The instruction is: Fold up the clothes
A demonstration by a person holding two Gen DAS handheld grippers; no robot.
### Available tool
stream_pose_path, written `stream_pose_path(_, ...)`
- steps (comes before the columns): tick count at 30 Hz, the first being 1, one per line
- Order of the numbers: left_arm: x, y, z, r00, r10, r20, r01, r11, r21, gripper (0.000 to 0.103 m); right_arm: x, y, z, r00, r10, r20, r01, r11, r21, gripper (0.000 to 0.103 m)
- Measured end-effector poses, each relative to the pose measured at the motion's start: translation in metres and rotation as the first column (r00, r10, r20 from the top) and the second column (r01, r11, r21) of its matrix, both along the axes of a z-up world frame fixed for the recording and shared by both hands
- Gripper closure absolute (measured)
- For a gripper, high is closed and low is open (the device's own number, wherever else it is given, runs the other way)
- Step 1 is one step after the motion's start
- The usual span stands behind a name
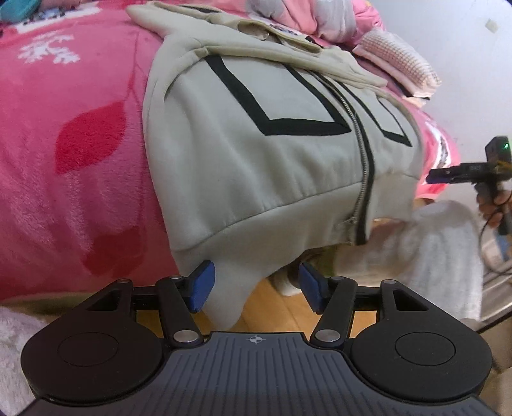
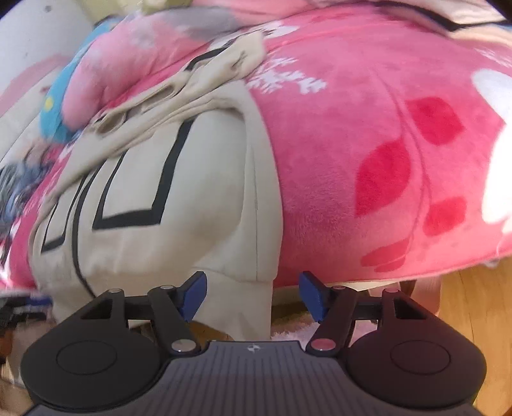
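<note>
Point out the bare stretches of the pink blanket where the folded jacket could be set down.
The widest bare stretch of the pink blanket lies beside the jacket's side seam, across the red leaf prints. The far end is crowded: the jacket's collar, a pink knit cloth and bunched bedding.

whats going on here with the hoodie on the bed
A person holds a gripper in each hand at the hem of a beige zip-up hoodie that lies zipped on a pink fleece blanket. The left gripper and the right gripper both stand open, a hanging bottom corner between each pair of fingers, nothing pinched yet.
</note>
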State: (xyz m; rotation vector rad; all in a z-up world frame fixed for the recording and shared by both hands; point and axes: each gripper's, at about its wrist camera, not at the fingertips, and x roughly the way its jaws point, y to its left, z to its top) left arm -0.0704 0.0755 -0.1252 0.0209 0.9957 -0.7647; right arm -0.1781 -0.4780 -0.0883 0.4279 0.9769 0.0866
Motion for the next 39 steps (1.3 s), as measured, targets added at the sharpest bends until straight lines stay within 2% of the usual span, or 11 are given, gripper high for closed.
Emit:
stream_pose_path(5,-0.009,-0.003,-0.004,0.999,-0.023,0.044,0.019,0.997,0.072,0.045,0.015,-0.014,-0.009,0.994,0.108,-0.019,-0.107,0.992,0.068,0.034)
stream_pose_path(9,-0.017,0.008,-0.001,0.999,-0.016,0.033,0.014,0.998,0.053,0.045,0.019,-0.024,-0.015,0.989,0.140,-0.047,-0.137,0.989,0.061,0.034)
stream_pose_path(15,-0.007,0.015,0.000,0.997,0.070,0.018,-0.071,0.997,0.015,0.045,0.024,-0.023,-0.017,0.975,0.221,0.015,-0.221,0.968,0.116,0.034)
stream_pose_path(21,0.003,0.019,-0.007,0.992,0.125,0.012,-0.124,0.992,-0.019,0.045,0.031,-0.021,-0.022,0.960,0.278,0.029,-0.279,0.949,0.145,0.034)
stream_pose_path(24,0.011,0.015,-0.014,0.992,0.127,-0.016,-0.128,0.991,-0.044,0.045,0.037,-0.024,-0.025,0.958,0.283,0.041,-0.286,0.943,0.170,0.034)
stream_pose_path(29,0.019,0.007,-0.024,0.995,0.091,-0.050,-0.093,0.995,-0.043,0.045,0.052,-0.022,-0.030,0.944,0.330,0.029,-0.329,0.927,0.180,0.035)
stream_pose_path(39,0.031,-0.002,-0.034,0.994,0.072,-0.081,-0.078,0.995,-0.067,0.045,0.085,-0.007,-0.047,0.892,0.451,-0.039,-0.432,0.873,0.227,0.036)
